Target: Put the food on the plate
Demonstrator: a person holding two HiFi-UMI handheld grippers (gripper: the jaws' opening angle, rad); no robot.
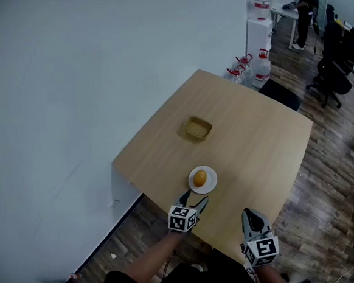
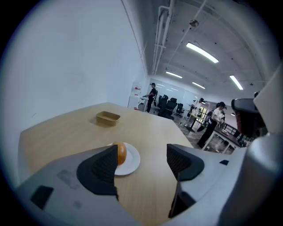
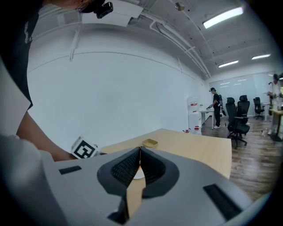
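A round orange piece of food [image 1: 199, 178] lies on a small white plate [image 1: 211, 182] near the front of the wooden table [image 1: 257, 156]. My left gripper [image 1: 193, 201] hovers just short of the plate, open, with nothing between its jaws. In the left gripper view the food [image 2: 121, 153] and plate [image 2: 131, 162] show beyond the left jaw. My right gripper [image 1: 252, 218] is at the table's front edge, right of the plate, shut and empty. In the right gripper view its jaws [image 3: 139, 167] meet, and a sliver of the plate shows behind them.
A shallow tan tray [image 1: 198, 129] sits at mid-table, also in the left gripper view tray [image 2: 108, 118]. Water bottles [image 1: 261, 68] and a white cabinet [image 1: 259, 35] stand past the far corner. Office chairs [image 1: 333, 73] and a person [image 1: 305, 12] are at the far right.
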